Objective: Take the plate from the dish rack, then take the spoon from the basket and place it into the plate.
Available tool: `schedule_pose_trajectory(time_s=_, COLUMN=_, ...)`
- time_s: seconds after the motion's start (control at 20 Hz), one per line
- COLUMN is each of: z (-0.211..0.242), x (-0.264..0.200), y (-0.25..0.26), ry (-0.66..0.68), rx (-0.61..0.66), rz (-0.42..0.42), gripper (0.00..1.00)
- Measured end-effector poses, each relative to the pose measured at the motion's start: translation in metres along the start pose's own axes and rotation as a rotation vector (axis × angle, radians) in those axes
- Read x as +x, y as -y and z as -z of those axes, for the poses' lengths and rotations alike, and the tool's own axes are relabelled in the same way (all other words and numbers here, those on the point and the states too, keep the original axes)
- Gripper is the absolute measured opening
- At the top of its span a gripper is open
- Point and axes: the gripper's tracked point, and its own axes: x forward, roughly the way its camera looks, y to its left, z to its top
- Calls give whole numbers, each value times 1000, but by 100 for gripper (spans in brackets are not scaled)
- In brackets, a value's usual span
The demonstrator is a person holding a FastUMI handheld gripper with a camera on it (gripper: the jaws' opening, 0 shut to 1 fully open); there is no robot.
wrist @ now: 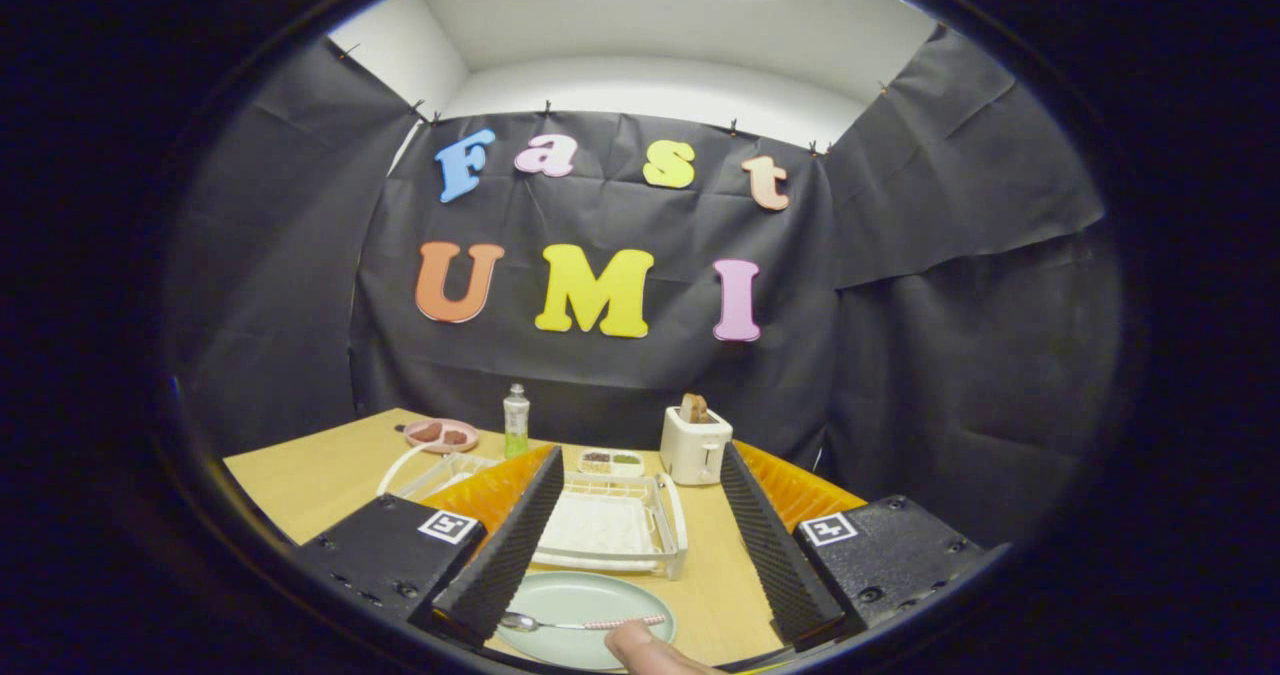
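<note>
Gripper view: beyond the fingers the dish rack (610, 530) stands empty; nearer, the plate (585, 605) carries the spoon (580, 623), steadied by a fingertip (640, 645) (likely positioning it); the gripper (640, 610) is released, holding nothing.

Hidden and cut-off bits from where I hold it

My left finger covers the spoon's (575, 623) bowl end and part of the basket (440, 475), and its tip overlaps the plate (590, 595), whose near rim is cut off below. My fingertip (640, 645) pokes in, hand cut off. The contents of the small tray (610, 462) beyond the dish rack (610, 530) are too small to tell.
</note>
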Motion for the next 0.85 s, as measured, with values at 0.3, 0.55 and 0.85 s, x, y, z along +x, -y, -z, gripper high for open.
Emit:
schedule_pose_trajectory(time_s=0.3, z=-23, x=-6, y=14, ry=16, rx=14, rz=46, gripper=100)
schedule_pose_trajectory(time_s=0.55, z=-18, x=-10, y=13, ry=12, rx=20, rz=39, gripper=100)
schedule_pose_trajectory(time_s=0.85, z=-8, x=-7, y=16, ry=-3, rx=21, rz=52, gripper=100)
